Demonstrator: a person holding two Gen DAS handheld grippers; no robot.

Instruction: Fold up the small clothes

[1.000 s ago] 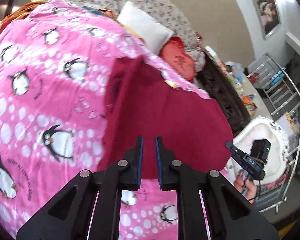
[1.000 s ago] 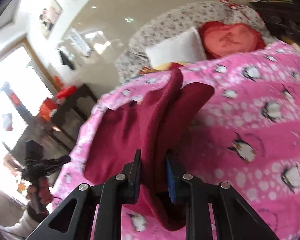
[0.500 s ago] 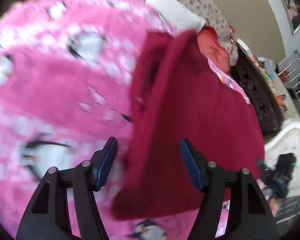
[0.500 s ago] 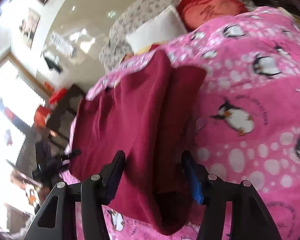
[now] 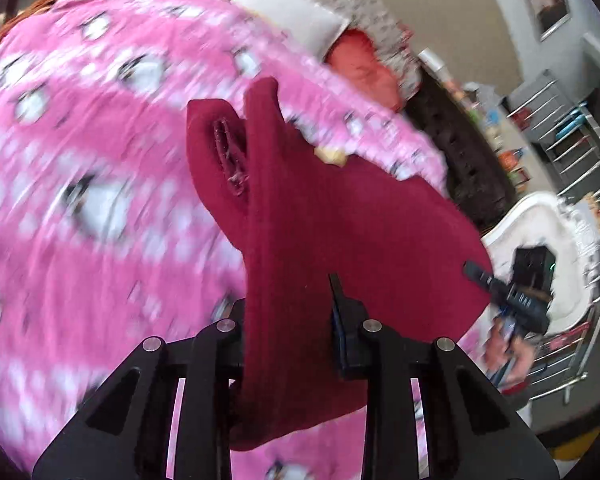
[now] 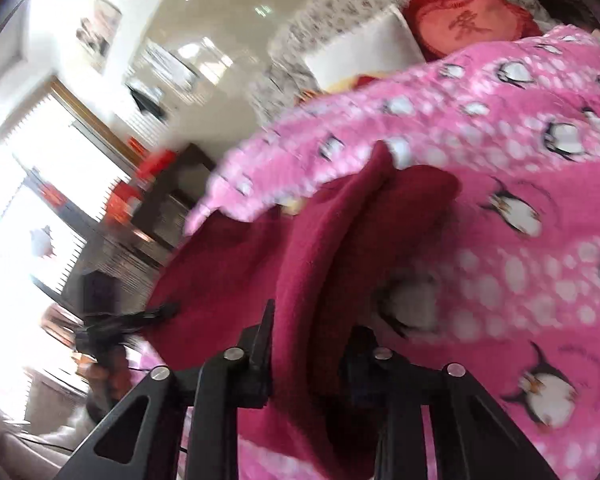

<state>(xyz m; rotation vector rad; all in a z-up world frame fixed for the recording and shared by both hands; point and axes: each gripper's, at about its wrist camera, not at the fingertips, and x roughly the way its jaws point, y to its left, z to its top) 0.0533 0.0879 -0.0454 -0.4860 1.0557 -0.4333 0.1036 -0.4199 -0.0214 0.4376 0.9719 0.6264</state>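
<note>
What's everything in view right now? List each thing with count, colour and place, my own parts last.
garment: one, dark red, bunched on the blanket, a fold between each gripper's jaws
blanket: one, pink with penguins, under the garment
pillow: one, white, past the blanket's far edge
heart cushion: one, red, beside the pillow
metal rack: one, silver, by the wall
left gripper: one, black, jaws closing around a fold
right gripper: one, black, jaws closing around a fold

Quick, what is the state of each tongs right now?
Left tongs: closing, a fold of the dark red garment between the fingers.
Right tongs: closing, the same garment's fold between the fingers.
</note>
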